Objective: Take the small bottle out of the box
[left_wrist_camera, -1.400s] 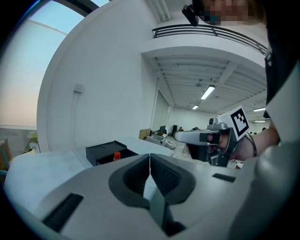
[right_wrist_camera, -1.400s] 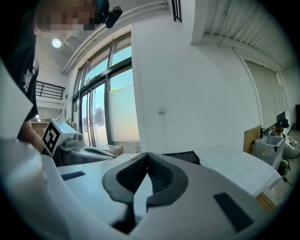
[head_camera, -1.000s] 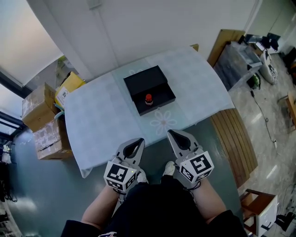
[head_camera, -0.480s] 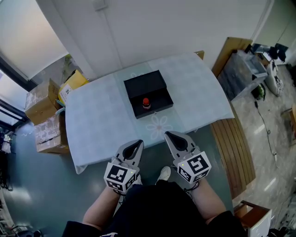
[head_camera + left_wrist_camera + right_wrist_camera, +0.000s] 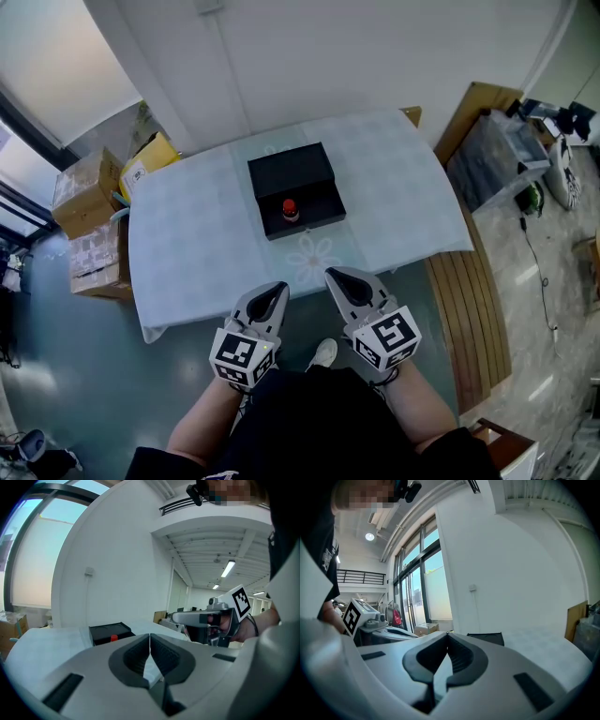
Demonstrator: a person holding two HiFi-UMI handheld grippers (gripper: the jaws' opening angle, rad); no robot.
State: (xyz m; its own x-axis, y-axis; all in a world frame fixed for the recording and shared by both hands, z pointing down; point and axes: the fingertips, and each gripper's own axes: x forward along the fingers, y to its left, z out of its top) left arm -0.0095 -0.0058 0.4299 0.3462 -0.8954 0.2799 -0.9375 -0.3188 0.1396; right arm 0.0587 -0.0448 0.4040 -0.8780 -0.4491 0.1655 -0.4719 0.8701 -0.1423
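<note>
A black box (image 5: 294, 180) stands open in the middle of the table (image 5: 187, 244), which has a pale patterned cloth. Inside its near half stands the small bottle (image 5: 290, 208) with a red cap. Both grippers hover side by side just short of the table's front edge, well short of the box. My left gripper (image 5: 275, 290) is shut and holds nothing, as is my right gripper (image 5: 337, 277). In the left gripper view the box (image 5: 108, 632) and red cap (image 5: 113, 638) show beyond the shut jaws (image 5: 150, 637). The right gripper view shows the box (image 5: 485, 638) past its shut jaws (image 5: 447, 641).
Cardboard boxes (image 5: 86, 225) are stacked on the floor left of the table. A slatted wooden bench (image 5: 480, 295) lies along its right side, with a clear plastic crate (image 5: 492, 155) beyond. A white wall runs behind the table. My shoe (image 5: 323, 352) stands below the grippers.
Both grippers have drifted a little toward the table's front edge, and the table now sits nearer in the head view. Both stay shut and empty.
</note>
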